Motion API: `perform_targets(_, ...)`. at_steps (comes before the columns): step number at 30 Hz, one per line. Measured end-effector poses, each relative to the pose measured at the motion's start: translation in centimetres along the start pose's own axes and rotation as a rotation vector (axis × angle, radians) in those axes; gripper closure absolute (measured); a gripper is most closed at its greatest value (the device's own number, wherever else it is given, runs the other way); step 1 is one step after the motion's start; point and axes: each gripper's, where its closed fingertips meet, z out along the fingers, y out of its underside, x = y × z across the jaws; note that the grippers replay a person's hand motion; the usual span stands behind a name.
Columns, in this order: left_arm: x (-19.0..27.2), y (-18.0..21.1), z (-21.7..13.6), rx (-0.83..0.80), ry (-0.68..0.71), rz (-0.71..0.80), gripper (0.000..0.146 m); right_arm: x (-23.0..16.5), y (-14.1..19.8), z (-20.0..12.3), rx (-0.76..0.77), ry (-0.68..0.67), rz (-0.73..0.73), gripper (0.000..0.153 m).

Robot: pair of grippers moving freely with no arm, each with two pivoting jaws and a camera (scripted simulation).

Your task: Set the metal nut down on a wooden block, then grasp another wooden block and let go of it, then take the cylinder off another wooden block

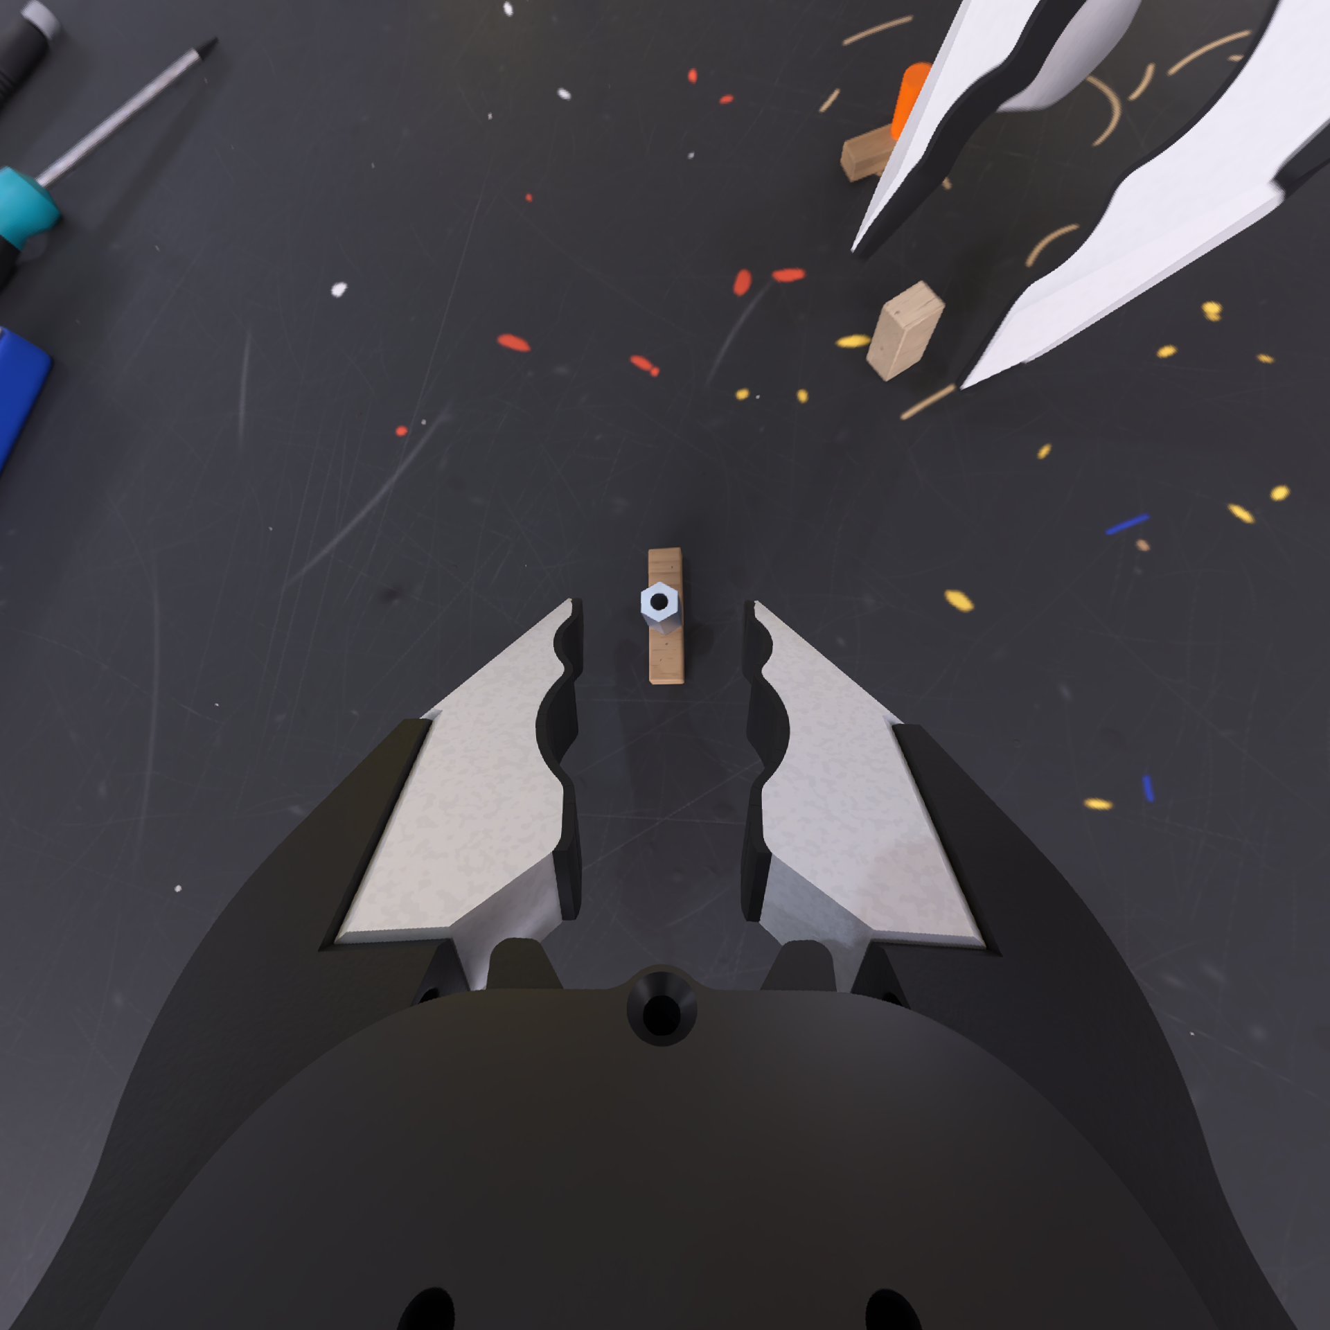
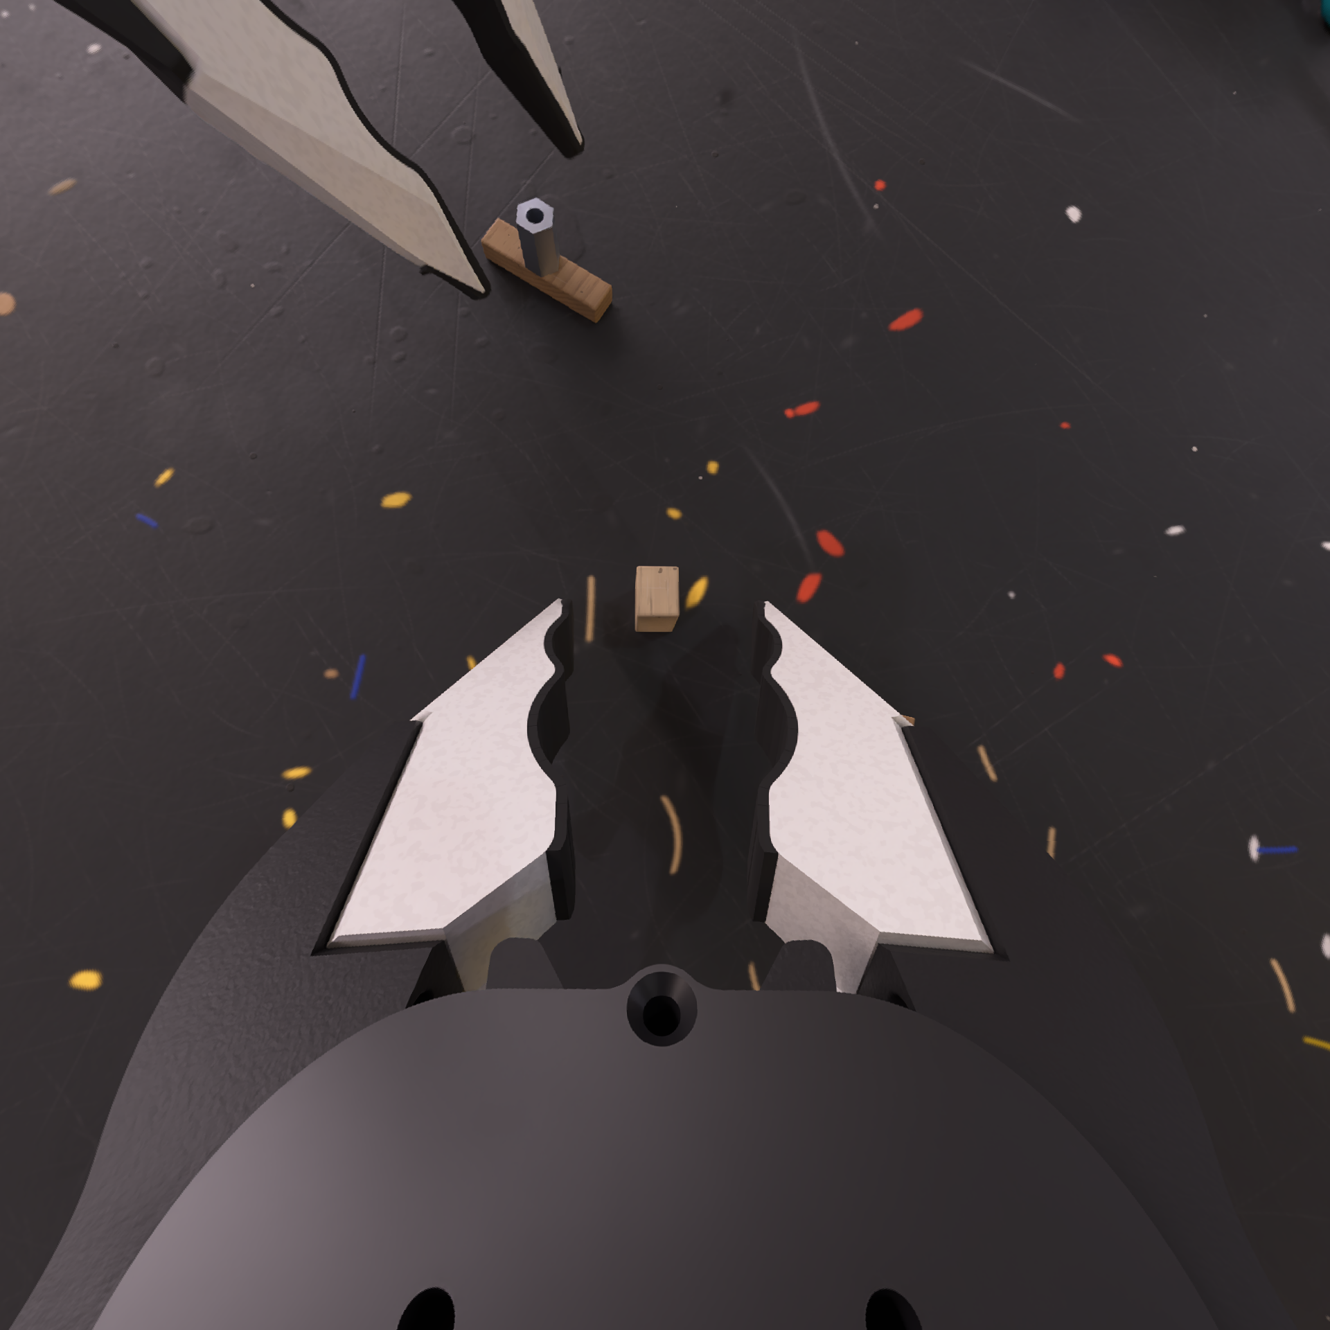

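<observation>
The metal nut point(image 1: 659, 603) stands upright on a long wooden block point(image 1: 666, 648) that lies on the dark table. My left gripper point(image 1: 662, 608) is open above them, one finger on each side, touching neither. The nut point(image 2: 535, 216) and its block point(image 2: 568, 277) also show in the right wrist view. My right gripper point(image 2: 662, 608) is open above a small wooden block point(image 2: 656, 597), not touching it; this block point(image 1: 905, 329) also shows in the left wrist view. An orange cylinder point(image 1: 908, 97) stands on a third wooden block point(image 1: 867, 152), partly hidden behind the right gripper's finger point(image 1: 957, 108).
A screwdriver with a teal handle point(image 1: 29, 209) and a blue object point(image 1: 18, 388) lie at the left edge of the left wrist view. A black-handled tool point(image 1: 25, 43) is in the top left corner. Paint flecks and wood shavings dot the dark table point(image 1: 360, 648).
</observation>
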Motion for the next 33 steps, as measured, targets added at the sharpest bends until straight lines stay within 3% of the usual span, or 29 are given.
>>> perform_targets(6, 1.2, -2.0, -0.7, 0.043, -0.006, 0.086, 0.102, -0.1, -0.3, 0.8, 0.026, -0.001, 0.003, 0.142)
perform_targets(14, 2.2, -2.1, -0.5, 0.031, 0.005, 0.131, 0.103, 0.1, -0.9, 1.4, 0.032, 0.006, -0.012, 0.142)
perform_targets(23, 0.3, 0.1, -1.3, -0.023, -0.052, 0.088, 0.123, 1.4, -1.9, 2.3, 0.037, 0.030, -0.010, 0.142)
perform_targets(26, -0.2, 1.0, -1.5, -0.044, -0.066, 0.071, 0.122, 1.6, -2.2, 2.4, 0.041, 0.033, -0.018, 0.142)
perform_targets(29, -0.6, 1.7, -1.7, -0.054, -0.076, 0.058, 0.122, 1.8, -2.3, 2.0, 0.061, 0.032, -0.005, 0.114)
perform_targets(33, -0.6, 2.2, -1.6, -0.074, -0.066, 0.051, 0.122, 2.4, -1.9, 0.9, 0.078, 0.050, 0.013, 0.106)
